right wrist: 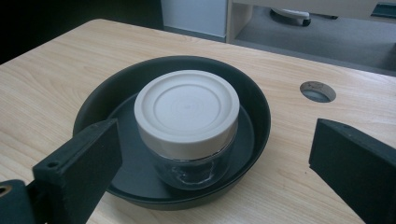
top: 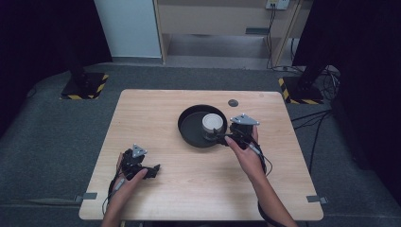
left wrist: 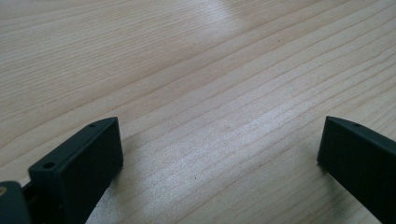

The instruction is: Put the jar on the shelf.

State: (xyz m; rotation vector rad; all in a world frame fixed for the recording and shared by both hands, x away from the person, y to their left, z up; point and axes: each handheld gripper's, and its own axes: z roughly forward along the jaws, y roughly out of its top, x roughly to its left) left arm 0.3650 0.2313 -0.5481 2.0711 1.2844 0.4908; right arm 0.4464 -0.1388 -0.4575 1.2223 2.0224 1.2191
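A clear glass jar (top: 212, 124) (right wrist: 188, 128) with a white lid stands upright in a black round dish (top: 189, 128) (right wrist: 254, 107) at the table's middle. My right gripper (top: 222, 137) (right wrist: 217, 163) is open just in front of the dish's near right rim, its jaws wide apart and pointed at the jar, touching nothing. My left gripper (top: 153, 169) (left wrist: 219, 154) is open low over bare wood near the front left of the table, with nothing between its jaws.
The light wooden table (top: 156, 109) has a round cable hole (top: 232, 102) (right wrist: 317, 91) behind the dish on the right. Dark carpet surrounds the table; stand bases with striped edges (top: 85, 86) and a shelf unit sit beyond the far edge.
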